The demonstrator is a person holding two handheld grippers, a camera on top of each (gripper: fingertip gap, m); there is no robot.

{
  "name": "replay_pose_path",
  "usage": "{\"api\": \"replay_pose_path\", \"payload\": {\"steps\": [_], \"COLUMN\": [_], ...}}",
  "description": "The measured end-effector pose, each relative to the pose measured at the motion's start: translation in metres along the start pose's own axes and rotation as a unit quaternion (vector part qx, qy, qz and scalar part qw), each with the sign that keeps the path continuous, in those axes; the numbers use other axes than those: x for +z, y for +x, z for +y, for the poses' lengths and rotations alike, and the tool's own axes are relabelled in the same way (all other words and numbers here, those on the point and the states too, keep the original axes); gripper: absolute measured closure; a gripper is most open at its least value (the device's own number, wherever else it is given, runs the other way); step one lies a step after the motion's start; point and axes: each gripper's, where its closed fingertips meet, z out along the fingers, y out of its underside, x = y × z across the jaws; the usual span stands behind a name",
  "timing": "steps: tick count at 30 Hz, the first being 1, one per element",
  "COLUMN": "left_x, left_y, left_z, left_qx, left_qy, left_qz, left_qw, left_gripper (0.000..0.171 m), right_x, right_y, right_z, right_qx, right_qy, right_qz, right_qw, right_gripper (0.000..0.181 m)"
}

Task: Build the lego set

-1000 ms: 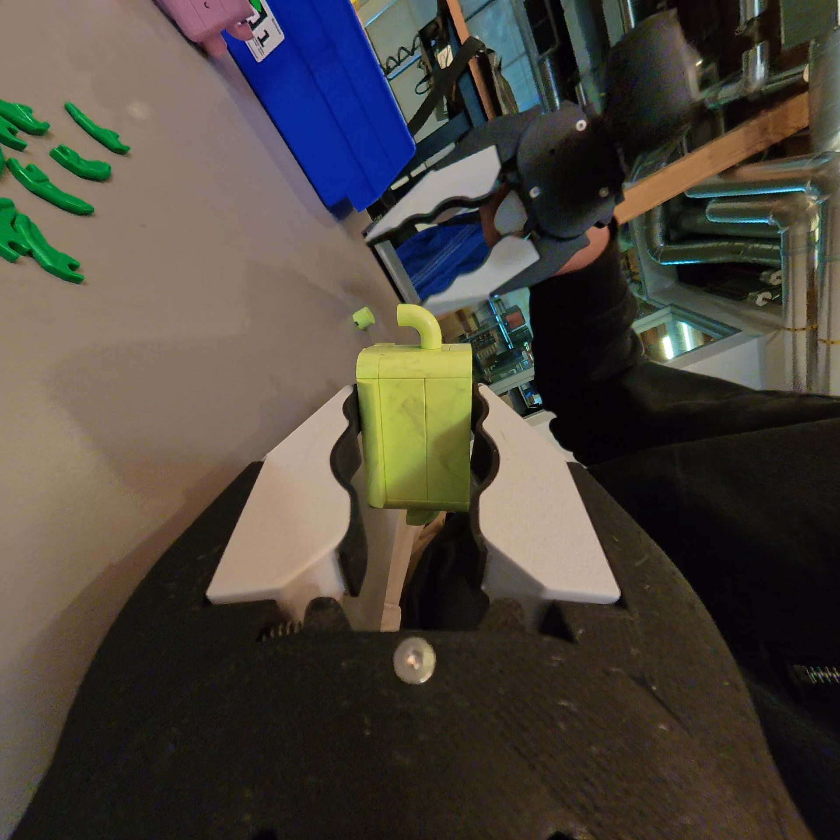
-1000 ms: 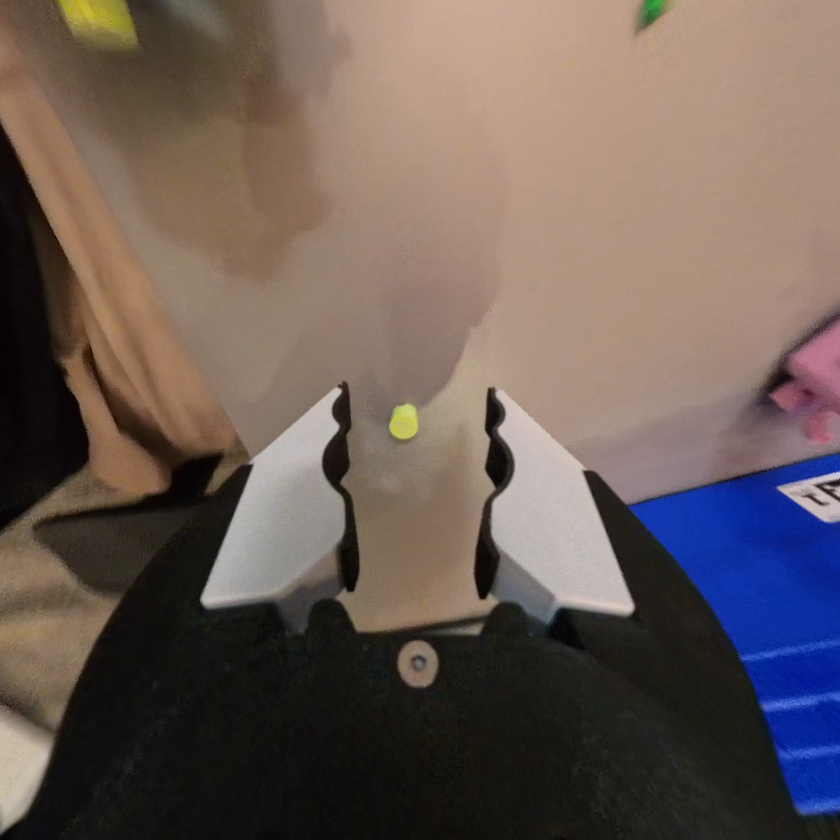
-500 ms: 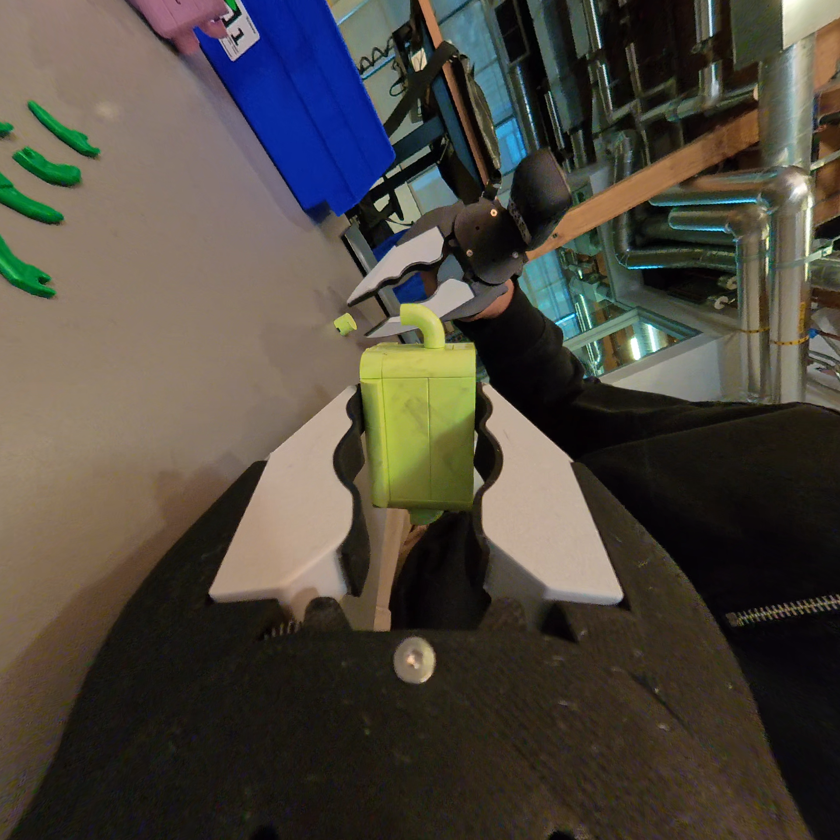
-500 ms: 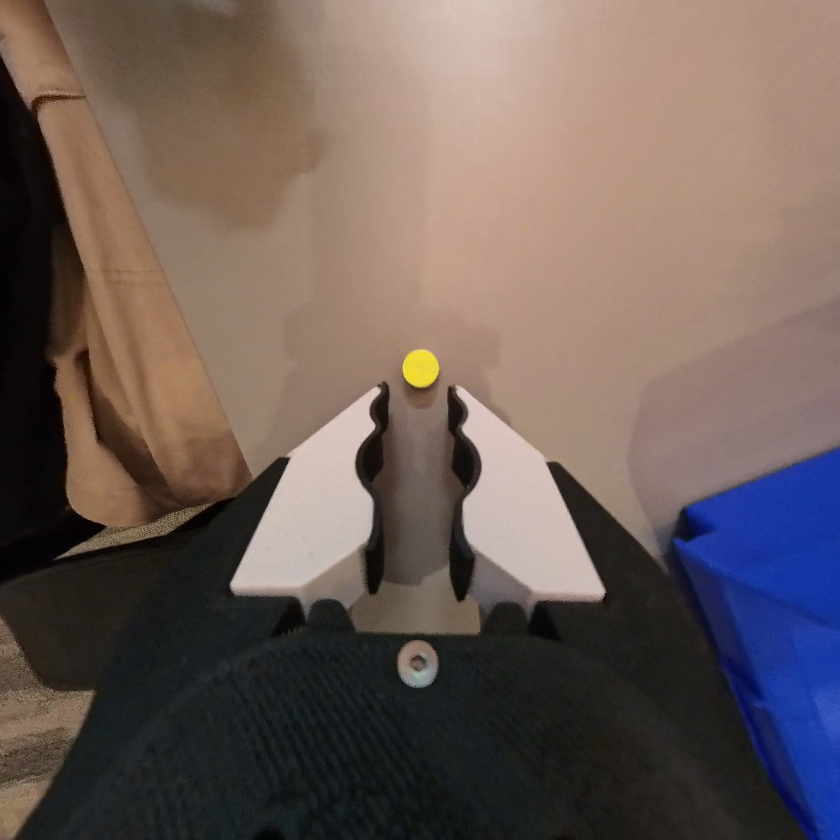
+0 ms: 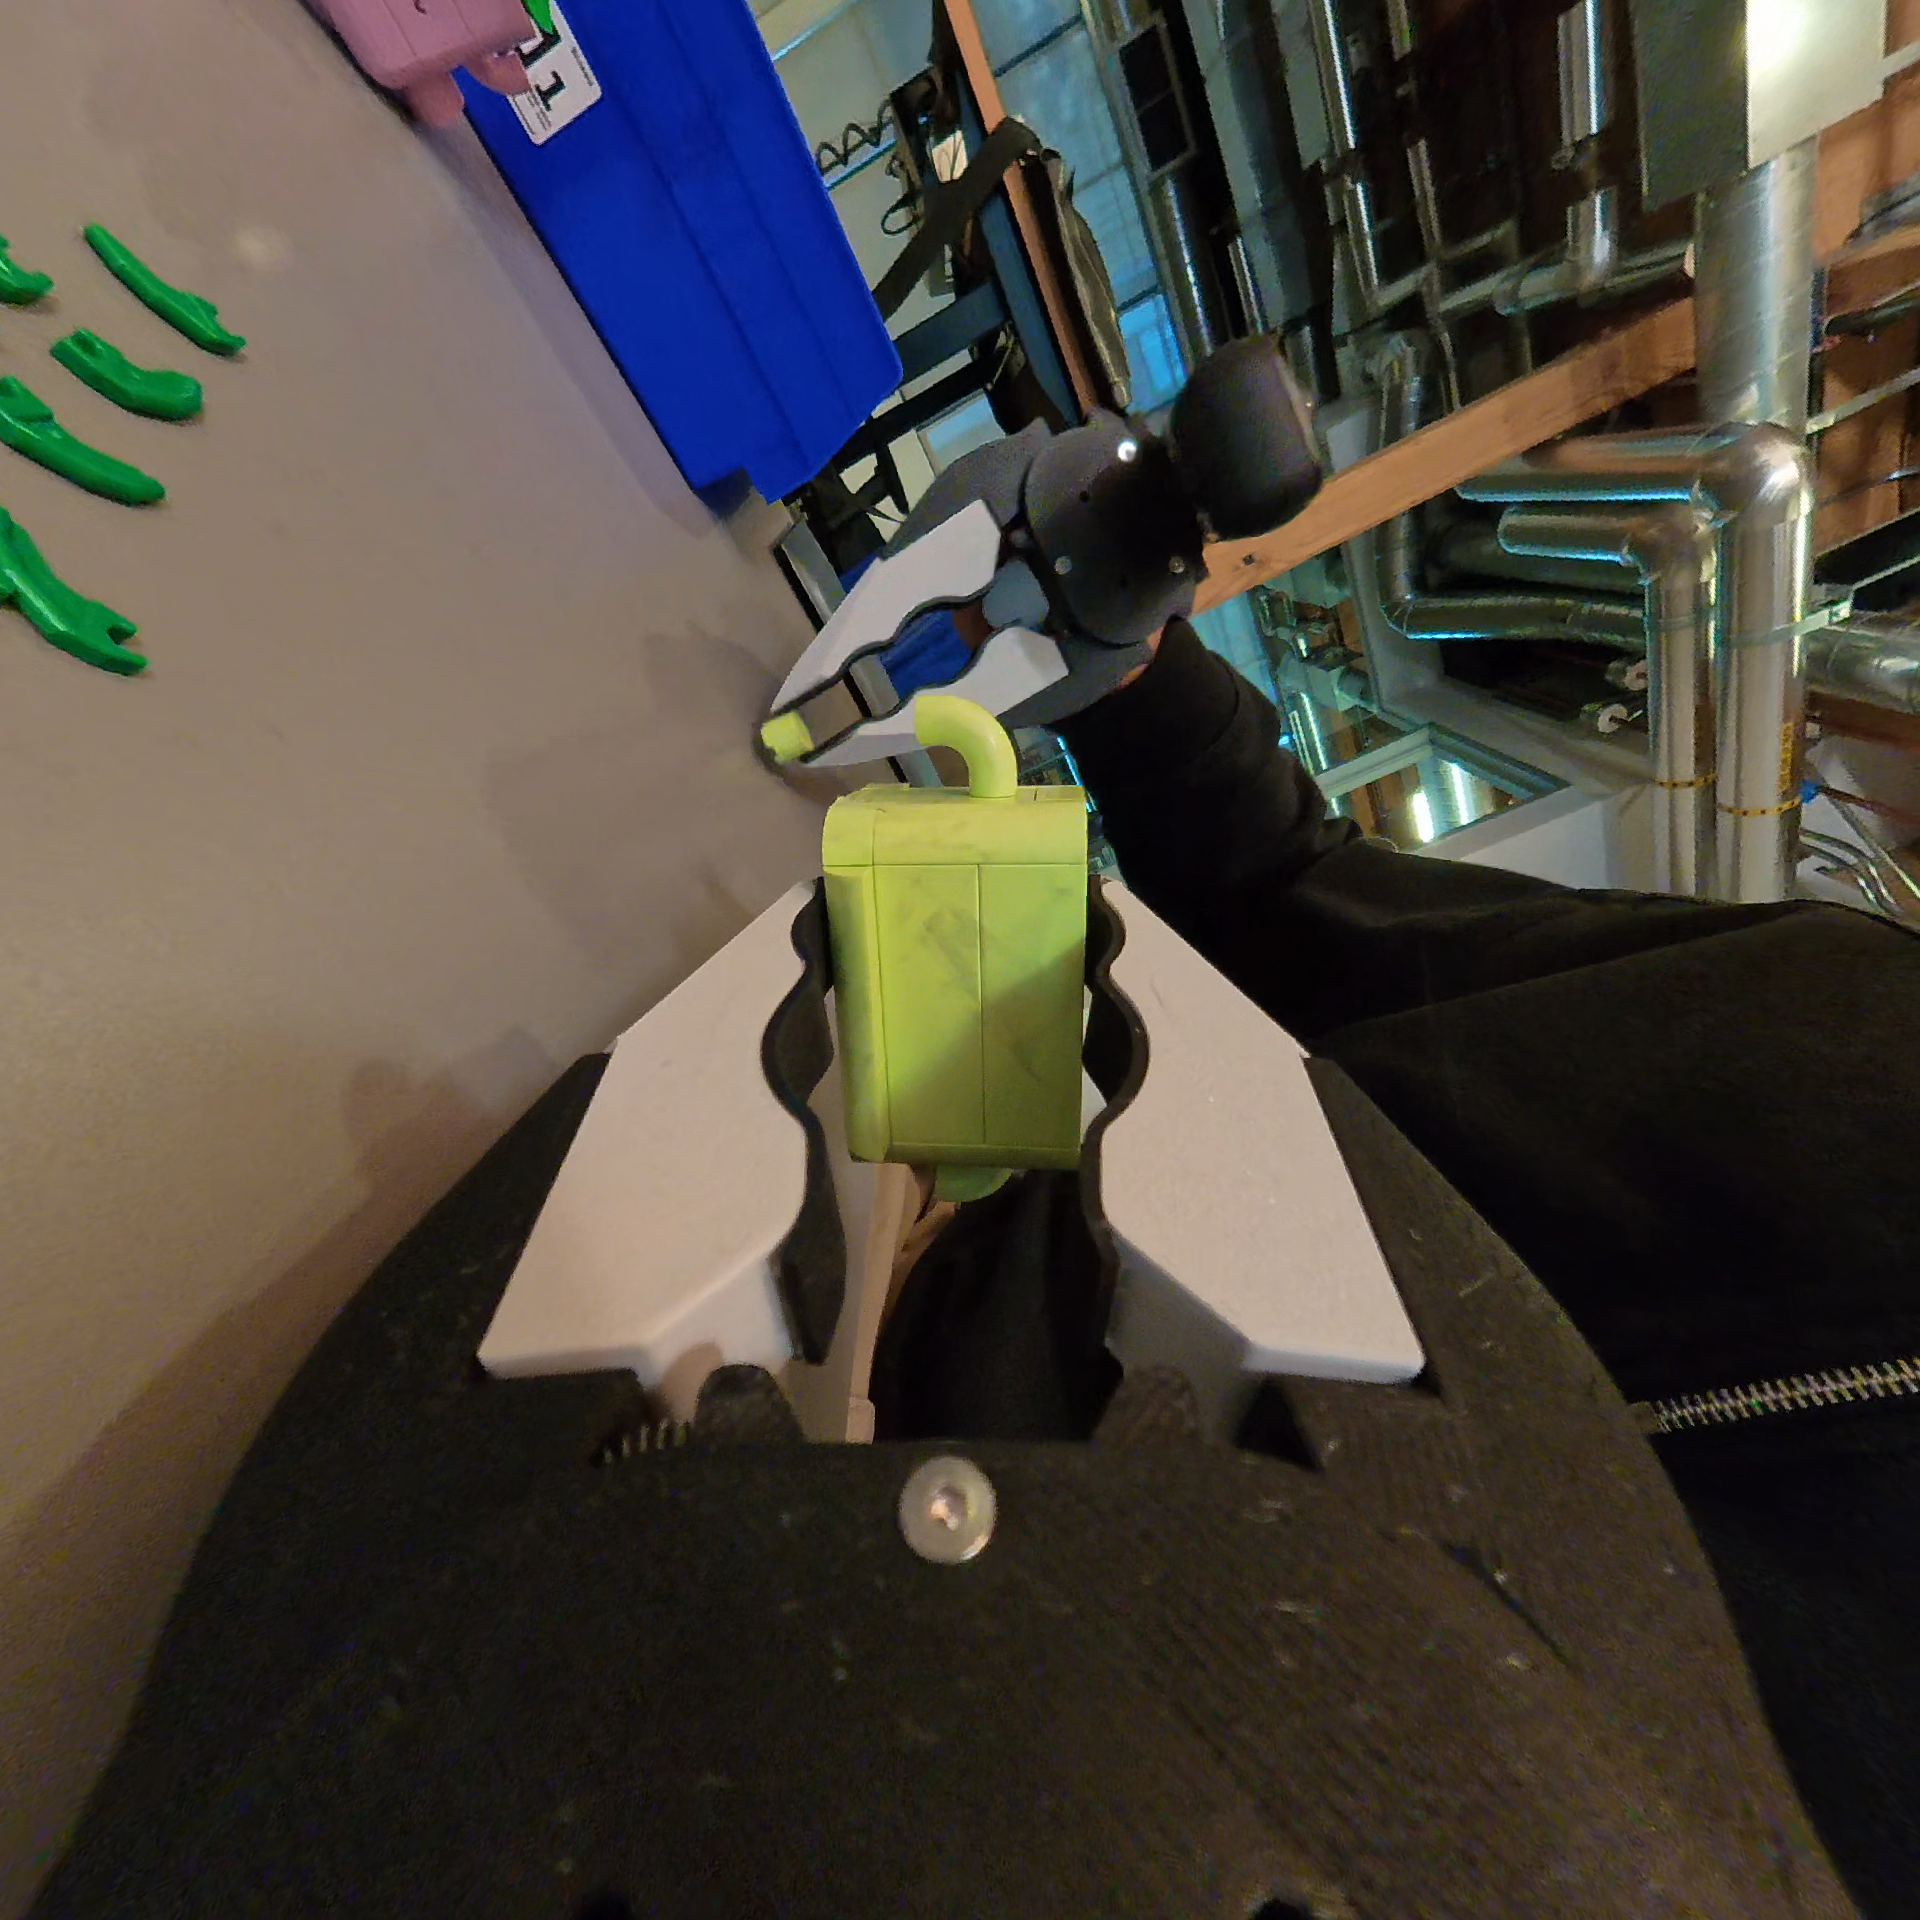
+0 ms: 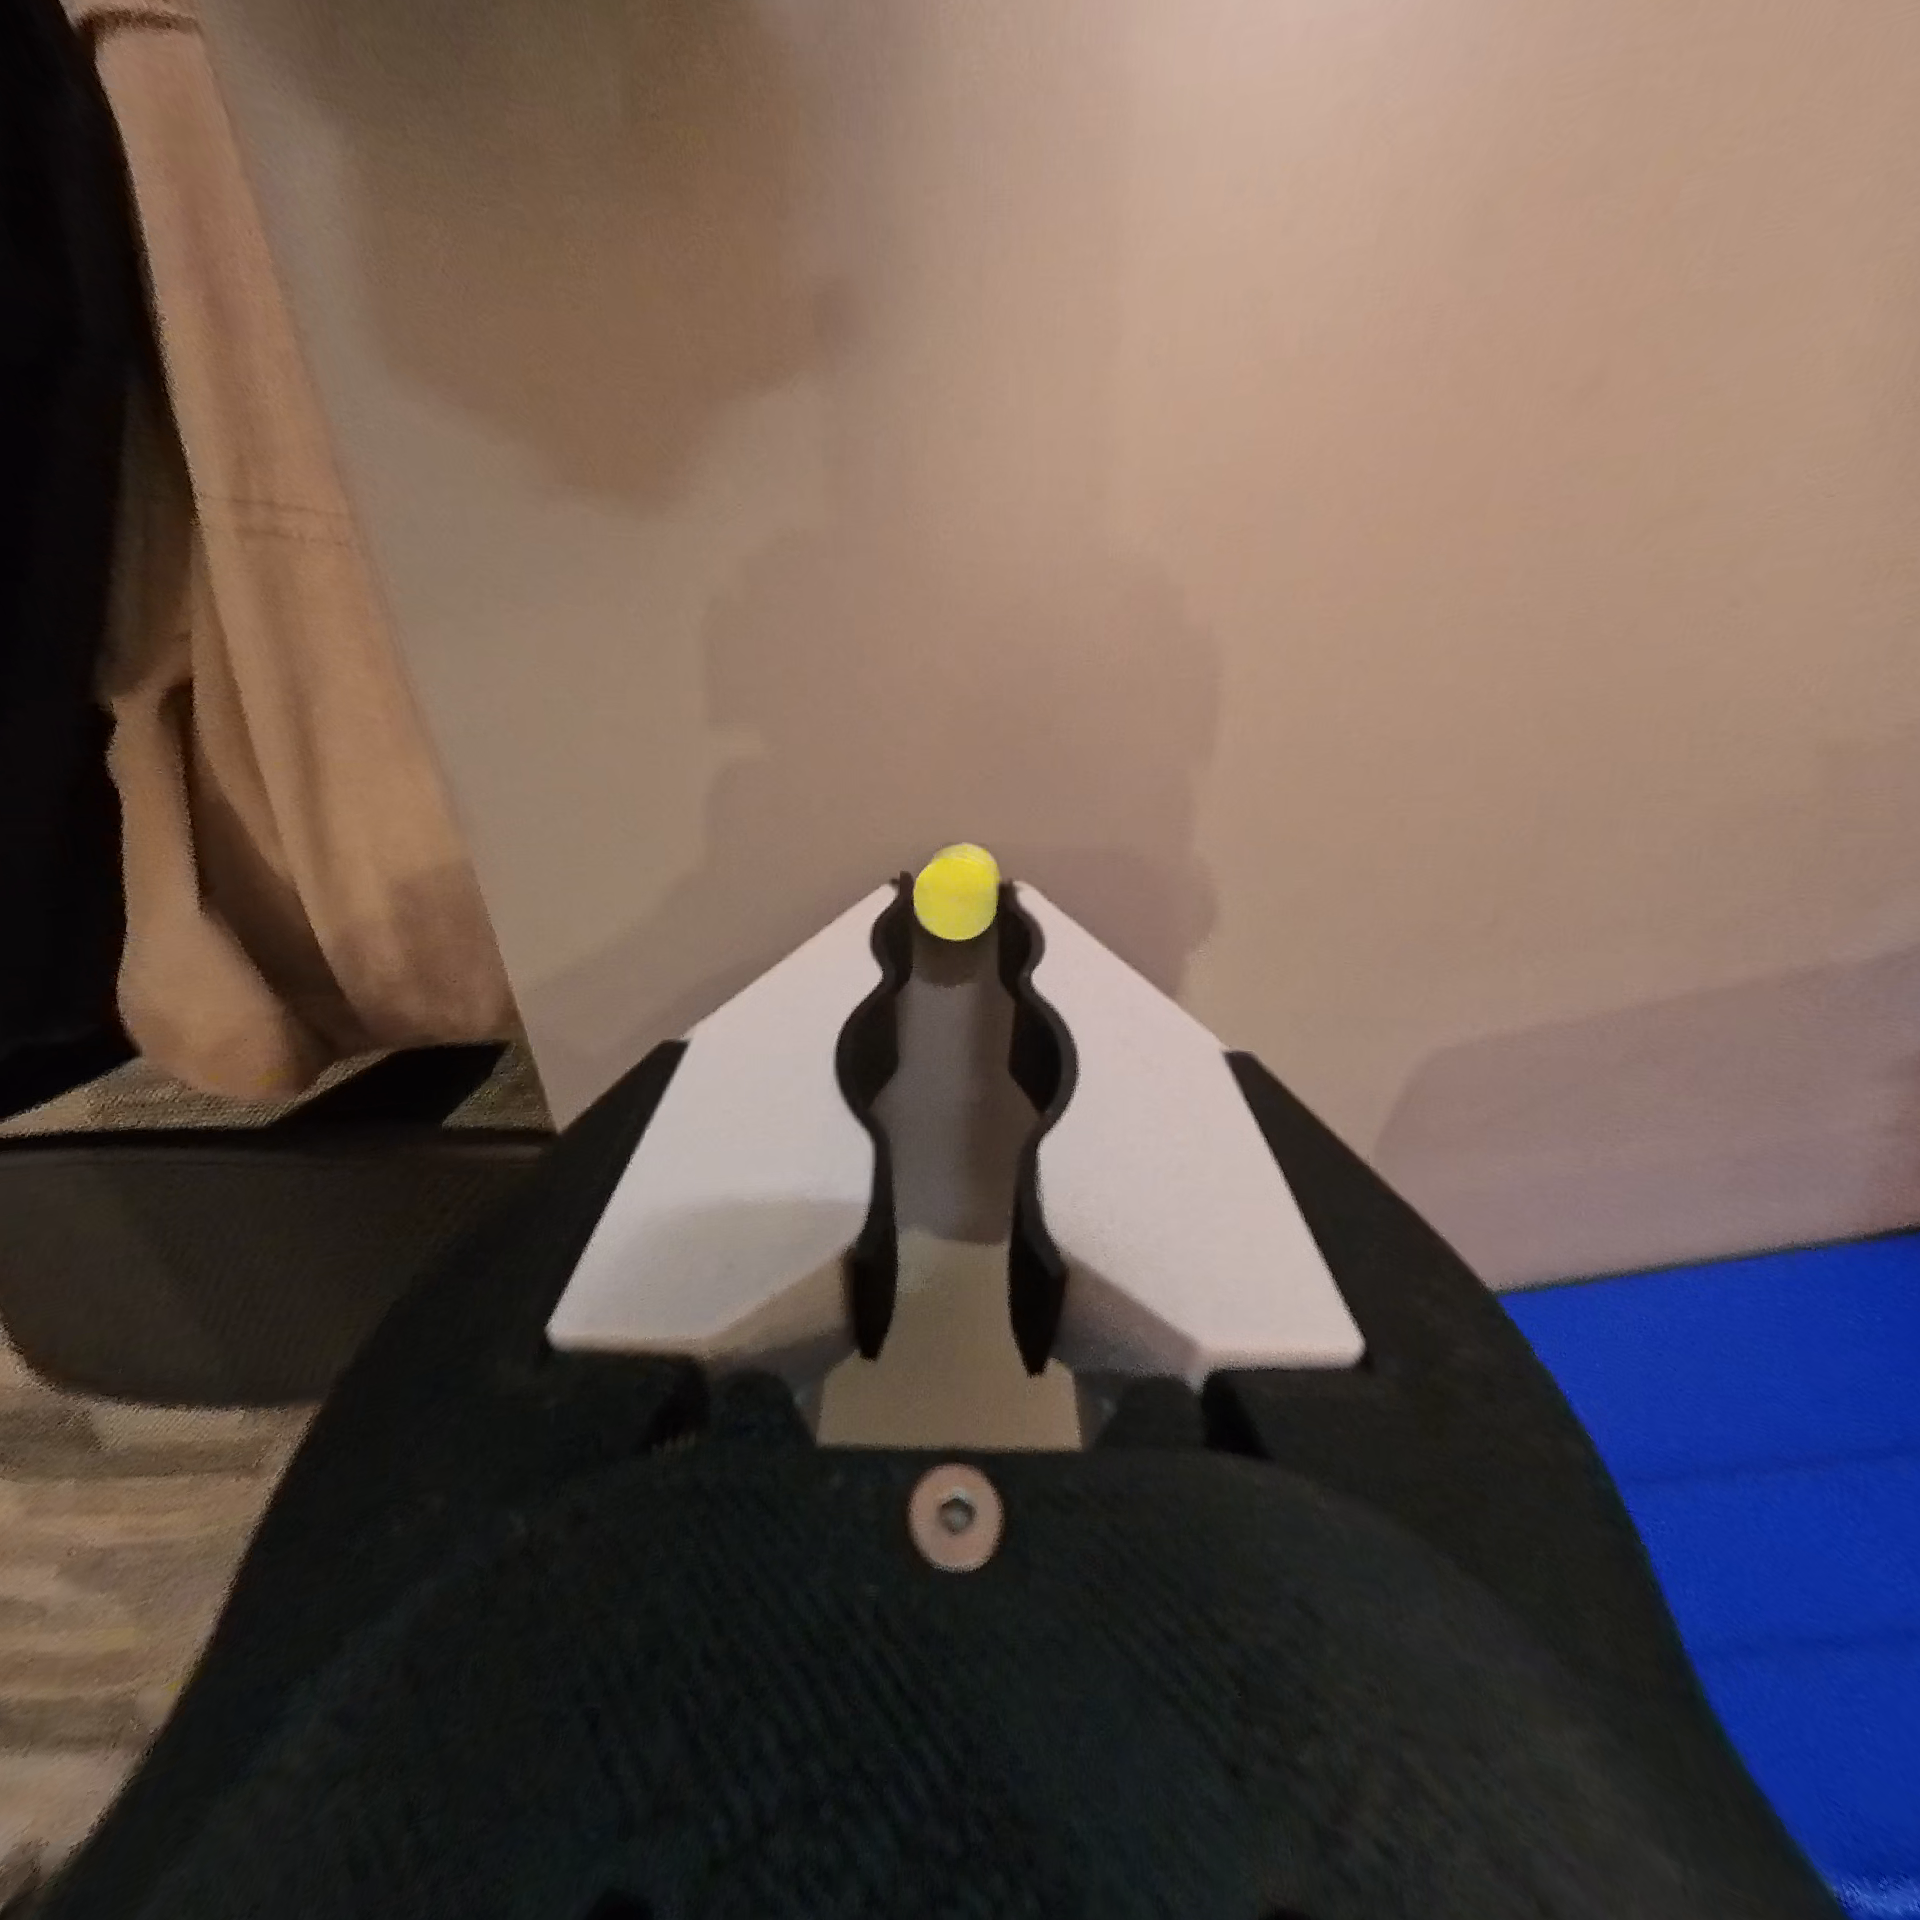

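Note:
My left gripper is shut on a lime green block assembly with a curved hook piece on its far end, and holds it above the grey table. My right gripper is shut on a small lime green round piece at its fingertips, down at the table surface. In the left wrist view the right gripper shows beyond the block, its tips pinching the small round piece on the table.
Several dark green curved pieces lie on the table at the far left. A blue bin stands at the table's far side, with a pink object beside it. The bin's blue corner is at my right. One gripper's finger ends stand about 15 centimetres off the other's. My right tips are roughly 20 centimetres from the pink object.
My right gripper has moved down to the small round piece and closed its fingers on it. My left gripper has kept holding the block assembly with only slight shifting.

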Motion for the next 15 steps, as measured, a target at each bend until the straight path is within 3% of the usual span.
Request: {"api": "replay_pose_path", "payload": {"steps": [3,5,10,15], "left_x": [-0.002,-0.006,-0.024,-0.028], "left_y": [0.001,0.004,0.022,0.039], "left_z": [-0.003,-0.009,-0.024,-0.026], "left_qx": [0.003,-0.001,-0.038,-0.04], "left_qy": [0.011,0.031,0.078,0.083], "left_qz": [0.002,0.015,0.108,0.18], "left_qw": [1.0,0.999,0.99,0.979], "left_gripper": [0.128,0.128,0.128,0.127], "right_x": [-0.019,-0.04,-0.072,-0.07], "right_y": [-0.001,-0.012,-0.04,-0.034], "right_z": [-0.044,-0.082,-0.15,-0.172], "right_qx": [0.011,0.026,0.064,0.125], "right_qy": [0.129,0.241,0.445,0.568], "right_qz": [0.028,0.03,0.049,0.023], "right_qw": [0.991,0.97,0.892,0.813], "right_gripper": [0.167,0.168,0.168,0.168]}}
